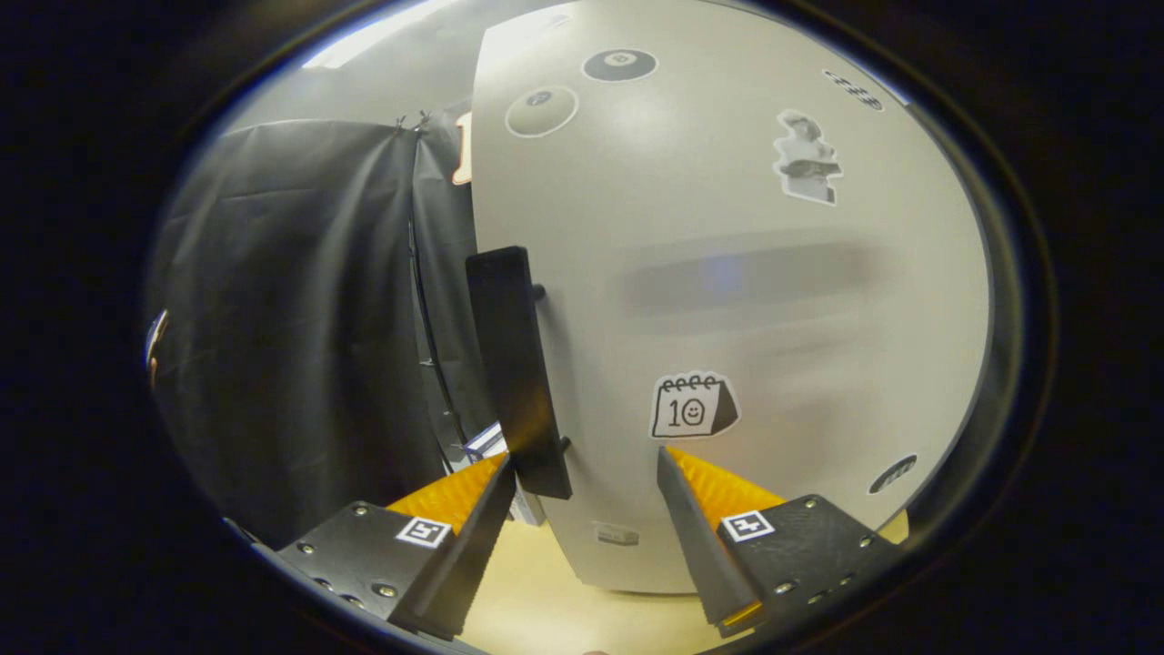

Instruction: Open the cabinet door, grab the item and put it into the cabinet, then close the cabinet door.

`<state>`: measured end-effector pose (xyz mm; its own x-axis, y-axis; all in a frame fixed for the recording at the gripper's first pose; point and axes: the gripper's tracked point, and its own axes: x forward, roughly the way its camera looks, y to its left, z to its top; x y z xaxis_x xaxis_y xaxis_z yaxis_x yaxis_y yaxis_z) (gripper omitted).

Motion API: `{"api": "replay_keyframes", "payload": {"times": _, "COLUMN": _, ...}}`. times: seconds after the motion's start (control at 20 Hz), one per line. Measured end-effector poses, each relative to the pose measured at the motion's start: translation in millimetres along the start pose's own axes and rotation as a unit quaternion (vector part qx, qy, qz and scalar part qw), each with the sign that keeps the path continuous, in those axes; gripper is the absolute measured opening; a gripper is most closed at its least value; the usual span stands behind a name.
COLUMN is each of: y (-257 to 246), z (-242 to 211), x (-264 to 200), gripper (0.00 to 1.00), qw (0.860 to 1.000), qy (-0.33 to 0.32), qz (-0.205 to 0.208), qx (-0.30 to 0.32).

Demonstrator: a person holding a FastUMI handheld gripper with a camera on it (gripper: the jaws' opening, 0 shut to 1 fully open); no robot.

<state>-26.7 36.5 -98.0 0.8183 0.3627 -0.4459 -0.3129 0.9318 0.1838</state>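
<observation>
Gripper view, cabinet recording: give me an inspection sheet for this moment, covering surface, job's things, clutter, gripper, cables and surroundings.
Surface: pale tabletop under the fingers, bare where it shows.
Job's things: grey cabinet door close ahead, carrying several stickers; its black handle stands upright at the door's left edge, just ahead of the left finger. Whether the door is fully shut cannot be told. Item to store: nothing seen for certain.
Clutter: a small object peeks out behind the handle, too hidden to identify.
Gripper: gripper open, fingers apart, the handle's lower end at the left fingertip, not clamped.
Cables: a thin dark cord hangs along the cloth.
Surroundings: black cloth wall left of the cabinet.
</observation>
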Motion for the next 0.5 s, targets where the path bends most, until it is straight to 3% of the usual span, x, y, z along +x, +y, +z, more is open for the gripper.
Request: {"api": "replay_keyframes", "payload": {"times": 0.5, "y": -1.4, "z": -0.5, "x": -9.5, "gripper": 0.93, "qw": 1.000, "qy": -0.009, "qz": 0.009, "qx": -0.014}}
